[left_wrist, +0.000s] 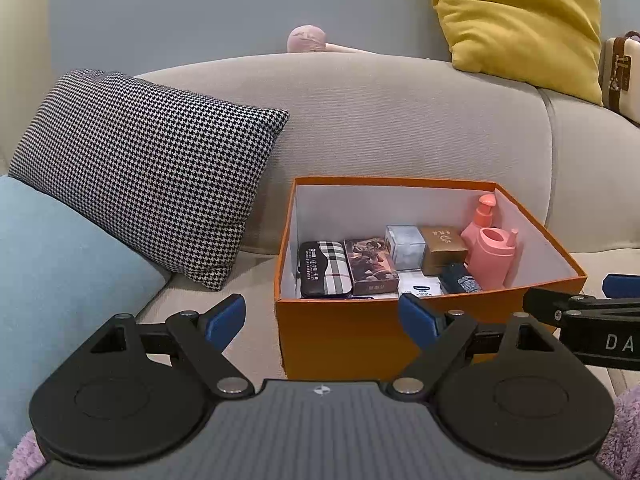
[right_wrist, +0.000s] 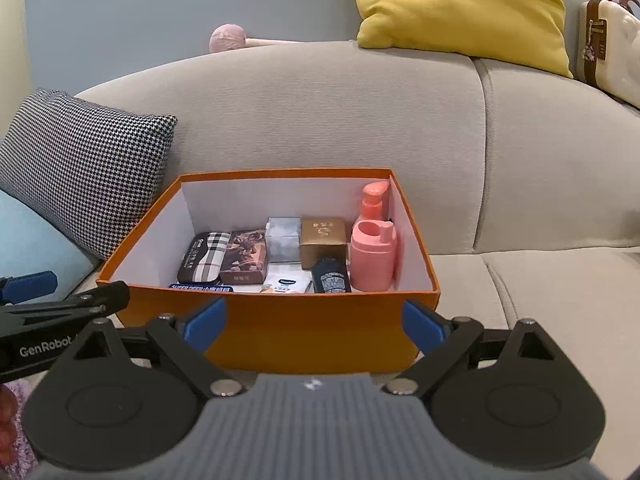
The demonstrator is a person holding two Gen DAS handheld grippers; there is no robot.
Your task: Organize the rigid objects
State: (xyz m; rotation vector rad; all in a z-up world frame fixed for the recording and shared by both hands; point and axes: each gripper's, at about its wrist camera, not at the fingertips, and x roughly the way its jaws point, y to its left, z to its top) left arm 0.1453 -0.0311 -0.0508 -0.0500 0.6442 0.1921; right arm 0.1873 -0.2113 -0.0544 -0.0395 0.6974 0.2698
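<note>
An open orange box [left_wrist: 352, 332] [right_wrist: 304, 328] stands on the grey sofa seat. Inside lie a plaid glasses case [left_wrist: 325, 268] [right_wrist: 204, 258], a brown picture box [left_wrist: 370, 266] [right_wrist: 245, 257], a clear cube [left_wrist: 405, 247] [right_wrist: 283, 238], a gold box [left_wrist: 442, 249] [right_wrist: 323, 240], a dark bottle [left_wrist: 460, 279] [right_wrist: 330, 276], a pink cup [left_wrist: 494, 258] [right_wrist: 374, 256] and a pink pump bottle [left_wrist: 482, 212] [right_wrist: 373, 200]. My left gripper [left_wrist: 322, 320] is open and empty before the box's left front. My right gripper [right_wrist: 314, 322] is open and empty before its front wall.
A houndstooth pillow [left_wrist: 148, 168] [right_wrist: 80, 164] leans left of the box. A light blue cushion [left_wrist: 60, 280] lies at far left. A yellow pillow [left_wrist: 520, 20] [right_wrist: 464, 8] and a small cream case [right_wrist: 608, 44] rest on the sofa back. The right gripper's arm [left_wrist: 592, 320] shows in the left wrist view.
</note>
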